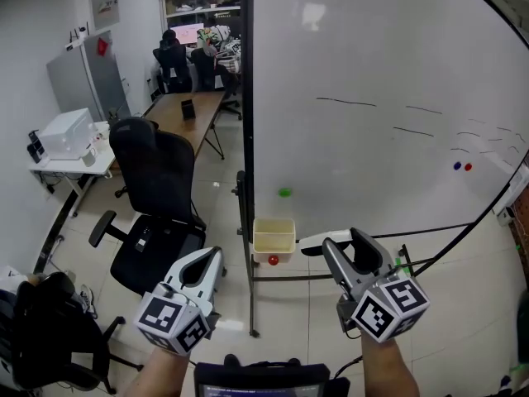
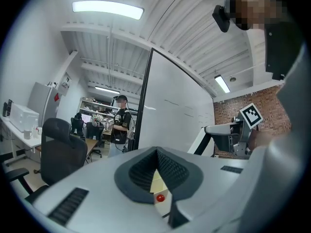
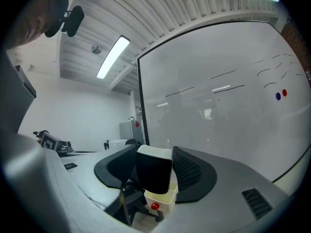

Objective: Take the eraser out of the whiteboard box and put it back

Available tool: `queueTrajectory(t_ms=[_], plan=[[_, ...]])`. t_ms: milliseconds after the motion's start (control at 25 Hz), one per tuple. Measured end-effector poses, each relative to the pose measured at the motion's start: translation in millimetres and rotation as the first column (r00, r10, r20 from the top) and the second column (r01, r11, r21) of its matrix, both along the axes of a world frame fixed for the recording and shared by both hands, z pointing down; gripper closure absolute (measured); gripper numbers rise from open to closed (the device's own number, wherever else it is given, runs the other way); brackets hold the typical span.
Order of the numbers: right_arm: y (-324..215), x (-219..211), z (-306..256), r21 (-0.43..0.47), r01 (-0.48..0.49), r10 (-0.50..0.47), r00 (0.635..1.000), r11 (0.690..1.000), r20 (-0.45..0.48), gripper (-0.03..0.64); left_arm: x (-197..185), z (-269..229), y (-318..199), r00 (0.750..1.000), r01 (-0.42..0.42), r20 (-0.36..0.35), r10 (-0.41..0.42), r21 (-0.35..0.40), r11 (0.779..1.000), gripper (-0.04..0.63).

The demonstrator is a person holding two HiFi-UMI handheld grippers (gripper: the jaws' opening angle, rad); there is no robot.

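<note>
Office with a pale tiled floor, seen from a head camera looking down. Nearest, the left gripper is closed and empty. Beside it, the right gripper points level with its jaws wide, clamping the eraser by its sides, white back up and black felt facing the camera. Just beyond hangs the cream box at the lower left corner of the whiteboard, with a red magnet under it. A black chair stands farther left. The eraser appears out of the box and ready to go back. Coming in off-centre could catch the rim, jolting the box or dropping the eraser to the floor.
</note>
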State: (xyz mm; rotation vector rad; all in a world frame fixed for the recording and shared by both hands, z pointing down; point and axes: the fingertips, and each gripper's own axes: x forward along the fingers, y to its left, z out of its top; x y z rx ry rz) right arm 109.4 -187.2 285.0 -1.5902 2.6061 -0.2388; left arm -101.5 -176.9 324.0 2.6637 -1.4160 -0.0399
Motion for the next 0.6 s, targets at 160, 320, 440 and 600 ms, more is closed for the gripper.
queueTrajectory(t_ms=[160,320,440,600], plan=[[-8.6,-8.5,3.3,-0.01,0.007,-0.007,1.0,1.0,-0.008,0.348,-9.2,6.1,-6.7,1.0,0.014,-0.01,-0.014,-0.011,1.0,0.563],[-23.1,-21.9,10.6,-0.026,0.019,-0.02,1.0,0.999,-0.02,0.348,-18.7,18.8,-18.4,0.999,0.03,-0.025,-0.031,-0.046,0.998,0.563],[-41.3,-34.6,25.0,-0.051,0.027,-0.029,0.999,0.998,-0.039,0.348,-21.6,36.1,-26.8,0.999,0.021,-0.027,-0.023,-0.071,0.997,0.561],[-72.3,-54.8,63.2,-0.112,0.024,-0.033,0.996,0.993,-0.079,0.348,-30.1,57.7,-39.9,0.999,0.031,-0.024,-0.033,-0.087,0.996,0.56]])
